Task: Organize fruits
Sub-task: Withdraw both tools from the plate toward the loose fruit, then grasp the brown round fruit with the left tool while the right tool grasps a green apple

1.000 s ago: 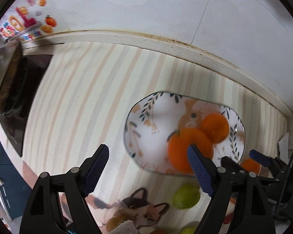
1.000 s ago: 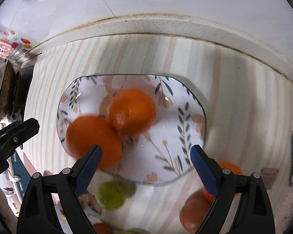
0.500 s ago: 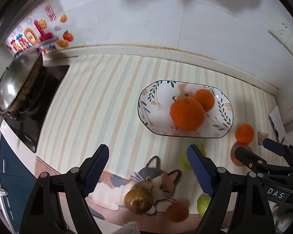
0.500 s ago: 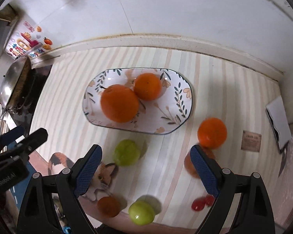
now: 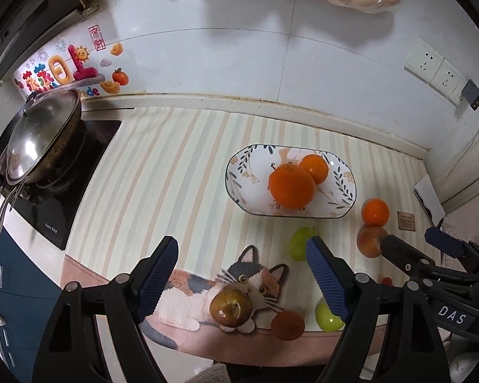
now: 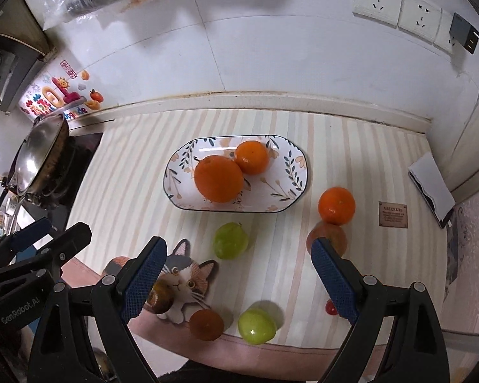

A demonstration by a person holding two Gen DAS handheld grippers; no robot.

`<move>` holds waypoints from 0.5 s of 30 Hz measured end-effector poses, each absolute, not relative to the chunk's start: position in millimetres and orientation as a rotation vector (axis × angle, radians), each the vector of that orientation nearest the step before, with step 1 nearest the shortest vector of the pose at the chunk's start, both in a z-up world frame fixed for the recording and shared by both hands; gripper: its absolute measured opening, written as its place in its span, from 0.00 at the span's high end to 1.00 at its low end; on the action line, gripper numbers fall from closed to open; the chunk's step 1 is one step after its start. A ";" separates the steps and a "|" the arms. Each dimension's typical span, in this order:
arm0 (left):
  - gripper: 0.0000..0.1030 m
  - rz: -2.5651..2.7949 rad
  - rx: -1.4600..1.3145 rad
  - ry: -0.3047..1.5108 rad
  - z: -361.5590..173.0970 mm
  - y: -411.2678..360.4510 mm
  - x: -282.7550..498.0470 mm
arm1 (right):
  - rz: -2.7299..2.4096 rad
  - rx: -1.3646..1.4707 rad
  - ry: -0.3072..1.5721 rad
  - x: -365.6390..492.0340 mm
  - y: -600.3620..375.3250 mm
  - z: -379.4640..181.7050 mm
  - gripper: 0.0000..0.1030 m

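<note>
Oranges (image 6: 218, 178) on floral plate (image 6: 290, 198) – left gripper (image 5: 242, 279), right gripper (image 6: 236, 277), both fingers apart, empty, above scattered fruit

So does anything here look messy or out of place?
Mostly the loose fruit. Only two oranges sit on the plate; a third orange, two green fruits and some apples lie scattered on the striped mat. Nothing looks spilled or broken.

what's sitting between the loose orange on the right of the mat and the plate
Nothing visible. The loose orange sits on the mat just off the plate's right end, with only bare striped mat between them. The reddish apple touches the orange on its near side, away from the plate.
</note>
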State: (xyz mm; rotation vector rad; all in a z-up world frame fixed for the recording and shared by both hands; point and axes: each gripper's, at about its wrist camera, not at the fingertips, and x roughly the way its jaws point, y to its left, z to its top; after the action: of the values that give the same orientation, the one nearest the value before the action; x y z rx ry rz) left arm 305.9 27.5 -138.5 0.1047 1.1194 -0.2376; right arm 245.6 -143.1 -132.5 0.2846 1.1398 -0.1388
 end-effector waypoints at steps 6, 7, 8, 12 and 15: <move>0.21 -0.169 0.115 1.215 -176.4 48.8 292.3 | -0.044 0.413 1.356 236.7 -143.2 -202.0 0.09; 0.21 -0.156 0.116 1.243 -187.2 52.3 290.5 | -0.037 0.422 1.398 234.2 -141.4 -217.6 0.09; 0.21 -0.145 0.120 1.274 -199.4 55.3 288.3 | -0.039 0.422 1.431 232.2 -139.9 -230.1 0.09; 0.21 -0.113 0.147 1.391 -248.6 62.9 281.6 | -0.070 0.402 1.549 222.2 -139.0 -282.2 0.09; 0.21 -0.111 0.154 1.459 -277.5 63.7 281.5 | -0.079 0.386 1.608 215.9 -141.0 -310.5 0.16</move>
State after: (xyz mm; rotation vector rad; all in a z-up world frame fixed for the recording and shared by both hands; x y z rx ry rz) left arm 281.5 63.7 -277.5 0.1540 1.4587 -0.1113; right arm 215.9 -141.0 -310.5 0.3863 1.6084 -0.0793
